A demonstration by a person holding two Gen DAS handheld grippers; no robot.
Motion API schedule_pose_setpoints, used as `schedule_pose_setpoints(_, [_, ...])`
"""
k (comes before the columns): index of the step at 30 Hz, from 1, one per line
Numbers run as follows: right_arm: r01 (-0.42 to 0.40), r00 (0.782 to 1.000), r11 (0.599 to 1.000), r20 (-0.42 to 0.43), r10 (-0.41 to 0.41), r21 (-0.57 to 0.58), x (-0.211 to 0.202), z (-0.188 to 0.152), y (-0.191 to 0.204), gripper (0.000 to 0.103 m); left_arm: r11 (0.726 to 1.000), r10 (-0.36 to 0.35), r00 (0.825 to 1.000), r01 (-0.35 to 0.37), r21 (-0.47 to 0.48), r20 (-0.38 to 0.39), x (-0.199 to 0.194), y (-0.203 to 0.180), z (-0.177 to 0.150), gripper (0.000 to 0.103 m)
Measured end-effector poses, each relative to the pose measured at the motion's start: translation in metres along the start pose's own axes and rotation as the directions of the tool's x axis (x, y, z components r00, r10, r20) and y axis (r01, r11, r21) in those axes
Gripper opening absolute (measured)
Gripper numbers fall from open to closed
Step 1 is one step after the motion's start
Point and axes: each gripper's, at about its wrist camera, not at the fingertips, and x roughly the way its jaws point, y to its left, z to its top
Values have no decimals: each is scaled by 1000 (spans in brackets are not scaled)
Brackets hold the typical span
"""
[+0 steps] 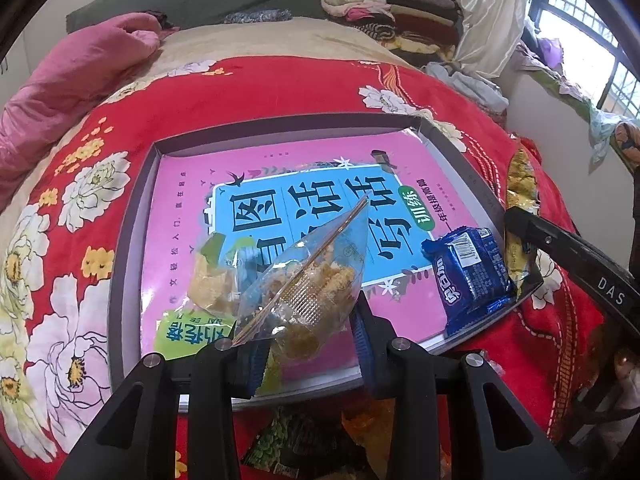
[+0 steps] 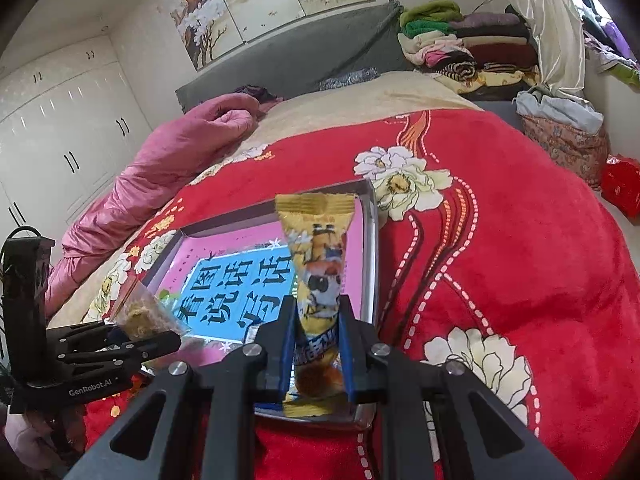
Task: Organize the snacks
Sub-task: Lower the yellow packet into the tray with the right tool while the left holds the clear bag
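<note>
Clear snack bag (image 1: 308,280) held, blue packet (image 1: 468,276) in tray (image 1: 132,216)

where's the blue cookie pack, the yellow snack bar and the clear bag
blue cookie pack (image 1: 470,276): left wrist view, middle of wrapper
yellow snack bar (image 2: 320,280): right wrist view, printed front, above the fingers
clear bag (image 1: 316,276): left wrist view, middle of the film

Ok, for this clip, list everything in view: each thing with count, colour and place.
Tray: one, grey, on the bedspread.
Book: one, pink and blue, in the tray.
Blue packet: one, on the book's right edge.
Green packet: one, on the book, near left.
Clear bag: one, yellow pieces inside, in the left hand-held gripper.
Yellow packet: one, in the right hand-held gripper.
Bedspread: one, red, floral.
Pink quilt: one, bed's left.
Folded clothes: one pile, far right.
Left hand-held gripper: black, shut.
Right hand-held gripper: black, shut.
</note>
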Motion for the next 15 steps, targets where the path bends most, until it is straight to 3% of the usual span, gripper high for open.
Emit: schedule_pose_setpoints(15, [-52,997,997,-63,49,-57,16,-12,18,20,1000,-9,1000,9,-6,-10,7,0,-2,38])
